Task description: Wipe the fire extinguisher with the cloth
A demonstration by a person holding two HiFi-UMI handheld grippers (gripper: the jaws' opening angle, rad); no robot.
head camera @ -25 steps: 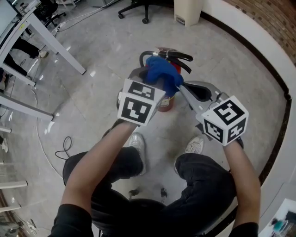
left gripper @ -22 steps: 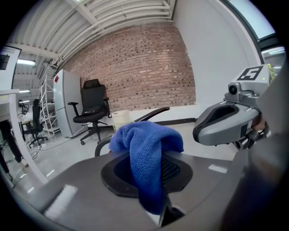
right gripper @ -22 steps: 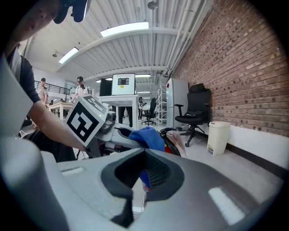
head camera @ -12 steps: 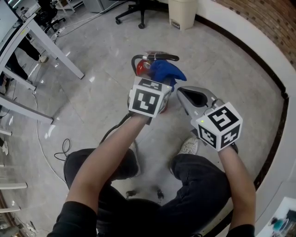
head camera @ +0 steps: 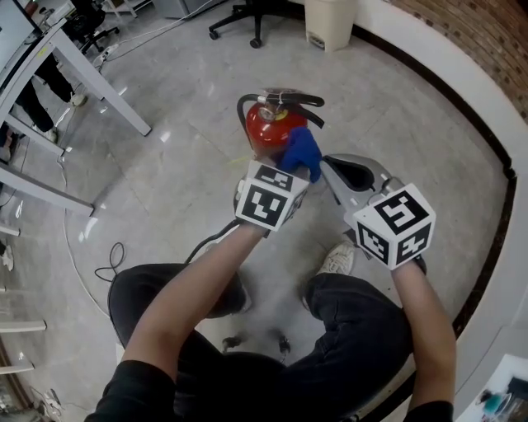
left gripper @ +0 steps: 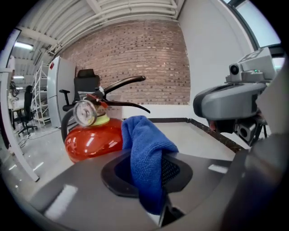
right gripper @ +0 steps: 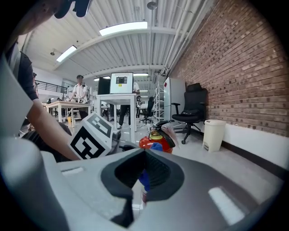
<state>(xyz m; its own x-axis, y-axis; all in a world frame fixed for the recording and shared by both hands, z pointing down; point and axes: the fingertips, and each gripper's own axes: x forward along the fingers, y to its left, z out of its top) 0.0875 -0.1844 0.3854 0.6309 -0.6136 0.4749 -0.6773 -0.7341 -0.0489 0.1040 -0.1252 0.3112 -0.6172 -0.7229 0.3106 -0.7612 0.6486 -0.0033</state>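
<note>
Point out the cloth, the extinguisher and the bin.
cloth [left gripper: 149, 162]: left gripper view, on its hanging fold.
extinguisher [head camera: 264, 136]: head view, on the red body.
bin [head camera: 330, 23]: head view, on its side wall.

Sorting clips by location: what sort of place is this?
Likely an open office or lab workspace: desks, a wheeled office chair and a bare brick wall around a polished floor.
</note>
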